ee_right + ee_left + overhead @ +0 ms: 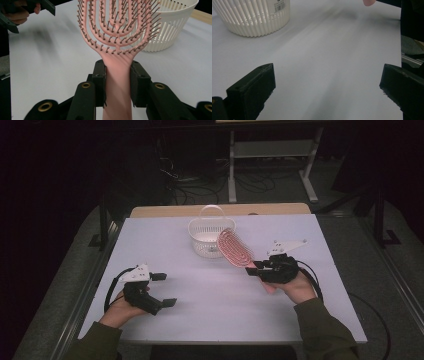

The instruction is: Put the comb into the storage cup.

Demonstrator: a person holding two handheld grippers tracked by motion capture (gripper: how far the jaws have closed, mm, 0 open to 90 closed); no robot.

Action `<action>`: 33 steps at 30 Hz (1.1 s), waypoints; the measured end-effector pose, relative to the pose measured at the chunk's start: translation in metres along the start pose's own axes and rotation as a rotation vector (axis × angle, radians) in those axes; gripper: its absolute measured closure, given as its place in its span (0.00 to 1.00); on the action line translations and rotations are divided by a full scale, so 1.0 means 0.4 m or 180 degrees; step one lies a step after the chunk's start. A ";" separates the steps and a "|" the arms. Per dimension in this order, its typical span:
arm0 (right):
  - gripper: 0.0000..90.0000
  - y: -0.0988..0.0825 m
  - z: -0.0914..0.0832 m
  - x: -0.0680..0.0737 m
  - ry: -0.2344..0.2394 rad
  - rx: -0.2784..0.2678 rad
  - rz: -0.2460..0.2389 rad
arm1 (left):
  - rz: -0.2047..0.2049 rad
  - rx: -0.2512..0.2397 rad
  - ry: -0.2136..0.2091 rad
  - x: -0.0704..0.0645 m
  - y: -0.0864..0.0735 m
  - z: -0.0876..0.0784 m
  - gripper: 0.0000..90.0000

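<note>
right tongs [117, 75]: clamped on the pink hairbrush [117, 32] handle, head near the white basket [207, 237]
left tongs [162, 290]: wide open over the surface [215, 290]

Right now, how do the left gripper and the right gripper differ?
The right gripper is shut on the pink hairbrush handle; the left gripper stands wide open, holding nothing. The right gripper is raised near the white basket; the left gripper sits low by the table's near edge. Both have black jaws.
</note>
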State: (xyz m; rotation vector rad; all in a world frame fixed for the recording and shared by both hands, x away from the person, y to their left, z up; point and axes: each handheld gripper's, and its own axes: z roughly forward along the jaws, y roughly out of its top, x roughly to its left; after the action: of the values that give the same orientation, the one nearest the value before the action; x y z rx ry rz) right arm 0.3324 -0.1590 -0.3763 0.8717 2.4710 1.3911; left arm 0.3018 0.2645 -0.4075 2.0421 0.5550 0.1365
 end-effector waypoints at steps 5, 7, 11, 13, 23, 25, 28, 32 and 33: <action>0.76 0.003 0.010 0.003 0.0019 -0.0003 -0.0002 | 0.0004 -0.0002 0.0002 -0.001 0.002 0.002 0.00; 0.76 0.005 0.015 0.003 0.0031 -0.0004 -0.0006 | 0.0001 -0.0008 0.0000 -0.002 0.005 0.003 0.00; 0.76 0.011 0.022 0.005 0.0050 -0.0011 -0.0008 | -0.0012 -0.0070 -0.0009 -0.003 0.024 0.008 0.00; 0.76 0.016 0.025 0.005 0.0057 -0.0022 -0.0023 | 0.0012 -0.0083 0.0003 -0.004 0.034 0.009 0.00; 0.76 0.034 0.038 0.009 0.0093 -0.0086 -0.0045 | 0.0082 -0.0078 -0.0005 -0.003 0.085 0.028 0.00; 0.76 0.035 0.040 0.008 0.0101 -0.0093 -0.0052 | 0.0081 -0.0089 -0.0013 -0.001 0.092 0.034 0.00; 0.76 0.036 0.044 0.004 0.0105 -0.0104 -0.0045 | 0.0109 -0.0087 -0.0015 0.002 0.104 0.043 0.00; 0.76 0.033 0.055 0.003 0.0120 -0.0093 -0.0030 | 0.0125 -0.0100 -0.0037 0.003 0.116 0.052 0.00; 0.76 0.034 0.059 0.004 0.0121 -0.0093 -0.0033 | 0.0119 -0.0100 -0.0037 0.003 0.118 0.053 0.00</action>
State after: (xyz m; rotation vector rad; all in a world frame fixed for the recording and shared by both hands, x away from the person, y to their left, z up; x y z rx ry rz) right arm 0.3463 -0.1358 -0.3778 0.8327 2.4729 1.4497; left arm 0.3252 0.2286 -0.3787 2.0222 0.5047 0.1546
